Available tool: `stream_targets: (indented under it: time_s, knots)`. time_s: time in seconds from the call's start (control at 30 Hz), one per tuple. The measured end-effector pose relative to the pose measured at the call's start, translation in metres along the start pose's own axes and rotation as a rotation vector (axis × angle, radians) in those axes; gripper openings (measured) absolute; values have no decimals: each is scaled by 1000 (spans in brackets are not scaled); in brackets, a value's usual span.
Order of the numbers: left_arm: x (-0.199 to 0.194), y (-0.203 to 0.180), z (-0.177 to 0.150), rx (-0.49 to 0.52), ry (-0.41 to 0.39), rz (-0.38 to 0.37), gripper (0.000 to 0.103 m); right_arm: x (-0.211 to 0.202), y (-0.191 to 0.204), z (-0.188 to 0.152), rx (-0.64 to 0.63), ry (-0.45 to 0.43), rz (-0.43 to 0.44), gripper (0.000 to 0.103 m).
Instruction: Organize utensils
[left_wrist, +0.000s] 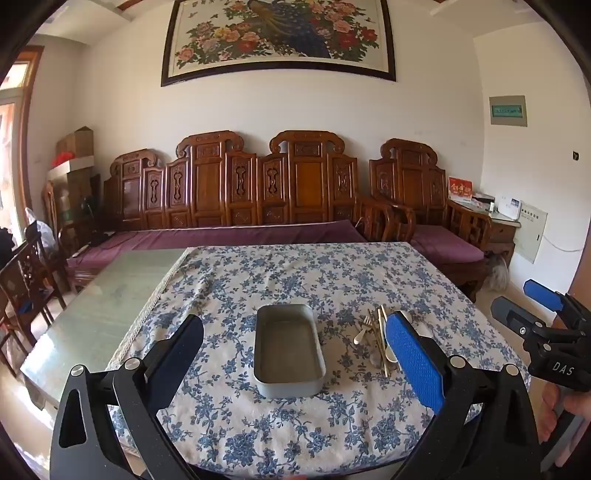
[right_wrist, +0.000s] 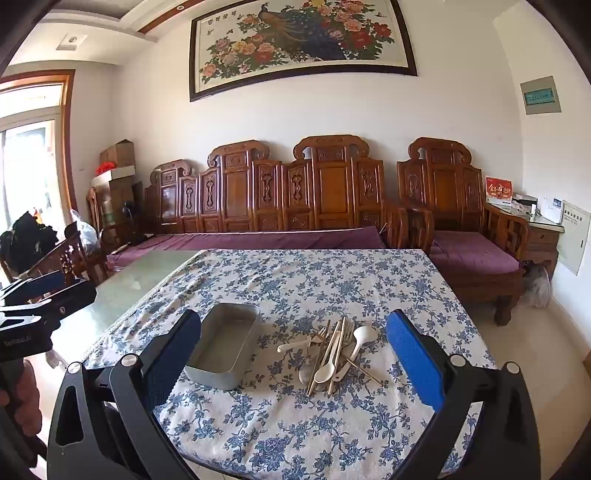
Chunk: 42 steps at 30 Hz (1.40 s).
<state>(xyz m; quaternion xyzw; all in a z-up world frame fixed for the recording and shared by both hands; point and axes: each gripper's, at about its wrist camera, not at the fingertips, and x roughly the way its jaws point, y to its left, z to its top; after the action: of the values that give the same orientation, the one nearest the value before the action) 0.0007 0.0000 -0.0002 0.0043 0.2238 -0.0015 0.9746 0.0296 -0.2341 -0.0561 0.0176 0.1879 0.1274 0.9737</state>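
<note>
A grey rectangular metal tin (left_wrist: 289, 349) stands empty on the blue-flowered tablecloth (left_wrist: 295, 280); it also shows in the right wrist view (right_wrist: 225, 343). Right of it lies a loose pile of utensils (right_wrist: 334, 349): cream spoons, forks and chopsticks, also seen in the left wrist view (left_wrist: 375, 338). My left gripper (left_wrist: 295, 332) is open and empty, held above the near table edge with the tin between its fingers. My right gripper (right_wrist: 293, 328) is open and empty, facing the pile; it shows at the left wrist view's right edge (left_wrist: 532, 306).
The cloth covers the right part of a glass-topped table (left_wrist: 103, 306). A carved wooden sofa with purple cushions (left_wrist: 240, 206) stands behind the table. Wooden chairs (left_wrist: 26, 280) stand at the left. A side table (right_wrist: 539, 229) is at the far right.
</note>
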Motion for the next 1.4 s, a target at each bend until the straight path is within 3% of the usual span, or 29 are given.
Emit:
stream_targets:
  time_s: [1.4]
  knots:
    - [-11, -3, 5, -10, -28, -20, 96, 0, 0, 2, 1, 1, 0, 101]
